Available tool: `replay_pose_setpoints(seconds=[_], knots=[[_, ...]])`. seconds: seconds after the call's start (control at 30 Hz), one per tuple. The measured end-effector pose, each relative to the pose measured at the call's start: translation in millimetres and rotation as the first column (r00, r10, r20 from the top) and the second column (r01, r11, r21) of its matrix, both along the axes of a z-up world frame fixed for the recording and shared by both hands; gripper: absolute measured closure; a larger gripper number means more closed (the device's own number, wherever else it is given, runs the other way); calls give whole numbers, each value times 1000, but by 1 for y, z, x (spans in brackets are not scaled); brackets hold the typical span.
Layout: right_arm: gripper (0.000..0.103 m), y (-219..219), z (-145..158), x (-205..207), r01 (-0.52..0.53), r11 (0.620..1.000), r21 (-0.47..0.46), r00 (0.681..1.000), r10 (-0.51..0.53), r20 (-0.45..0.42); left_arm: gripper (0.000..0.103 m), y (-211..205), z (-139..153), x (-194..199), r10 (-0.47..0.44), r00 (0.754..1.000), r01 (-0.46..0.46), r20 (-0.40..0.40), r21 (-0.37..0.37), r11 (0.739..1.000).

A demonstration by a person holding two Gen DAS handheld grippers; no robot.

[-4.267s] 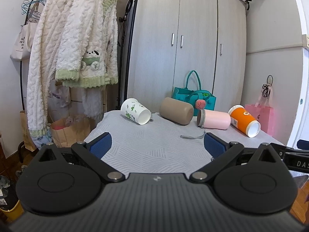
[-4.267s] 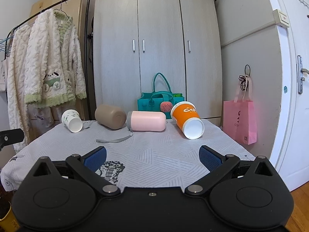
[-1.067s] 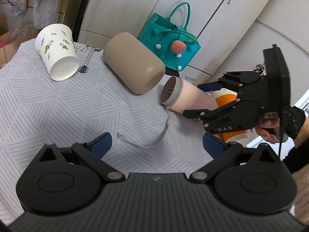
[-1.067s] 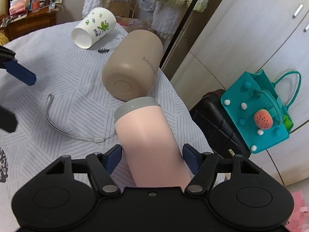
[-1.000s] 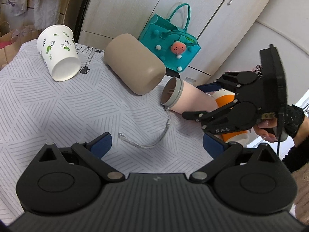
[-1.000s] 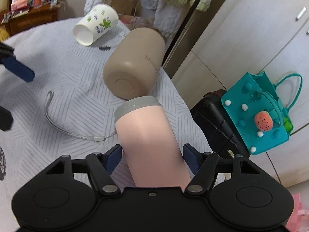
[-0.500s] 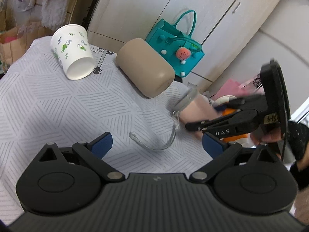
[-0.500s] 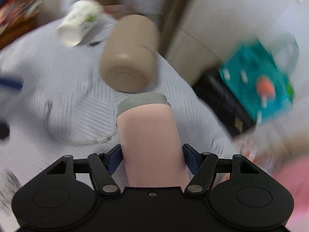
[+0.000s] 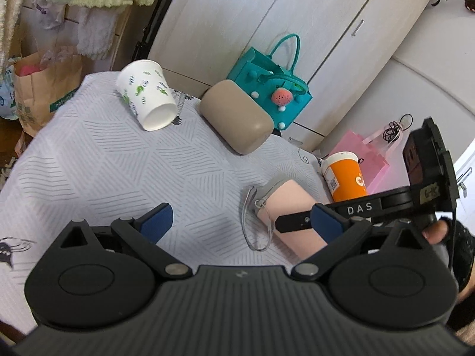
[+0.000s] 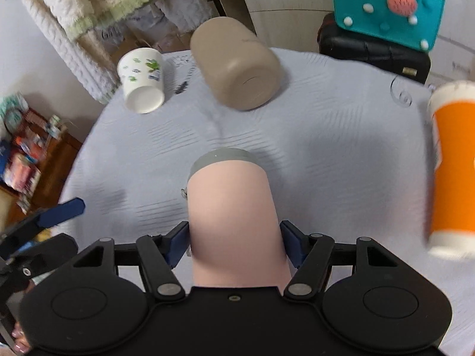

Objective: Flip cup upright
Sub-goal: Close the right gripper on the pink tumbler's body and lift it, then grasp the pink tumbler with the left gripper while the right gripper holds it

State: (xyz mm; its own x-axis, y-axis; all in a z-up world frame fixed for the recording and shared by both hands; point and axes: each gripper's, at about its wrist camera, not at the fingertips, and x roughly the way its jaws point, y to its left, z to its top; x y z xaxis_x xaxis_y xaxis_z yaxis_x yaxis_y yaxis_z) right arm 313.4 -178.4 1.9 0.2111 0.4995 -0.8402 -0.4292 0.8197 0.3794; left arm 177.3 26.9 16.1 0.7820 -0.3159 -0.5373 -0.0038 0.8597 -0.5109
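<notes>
We see right gripper clamped on pink cup, grey lid toward 12 o'clock, over the table. Left gripper spread wide, empty.

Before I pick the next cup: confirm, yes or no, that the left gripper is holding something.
No: the left gripper is open over the tablecloth with nothing between its blue pads.
</notes>
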Motion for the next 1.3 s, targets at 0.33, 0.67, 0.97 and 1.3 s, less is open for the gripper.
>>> replay_pose_setpoints(seconds=[0.33, 0.67, 0.97, 1.3], knots=[[33, 1, -4, -33, 63, 995, 76, 998, -61, -36, 3, 3, -1, -16, -9, 1000, 9, -4, -7, 1000], [33, -25, 12, -59, 44, 989, 142, 999, -47, 17, 3, -14, -16, -22, -57, 996, 53, -64, -58, 997], [33, -49, 10, -79, -75, 979, 188, 991, 53, 120, 3, -37, -29, 3, -59, 986, 35, -155, -154, 987], [30, -57, 18, -86, -190, 974, 121, 958, 157, 239, 3, -67, -37, 24, -108, 973, 72, -203, -176, 982]])
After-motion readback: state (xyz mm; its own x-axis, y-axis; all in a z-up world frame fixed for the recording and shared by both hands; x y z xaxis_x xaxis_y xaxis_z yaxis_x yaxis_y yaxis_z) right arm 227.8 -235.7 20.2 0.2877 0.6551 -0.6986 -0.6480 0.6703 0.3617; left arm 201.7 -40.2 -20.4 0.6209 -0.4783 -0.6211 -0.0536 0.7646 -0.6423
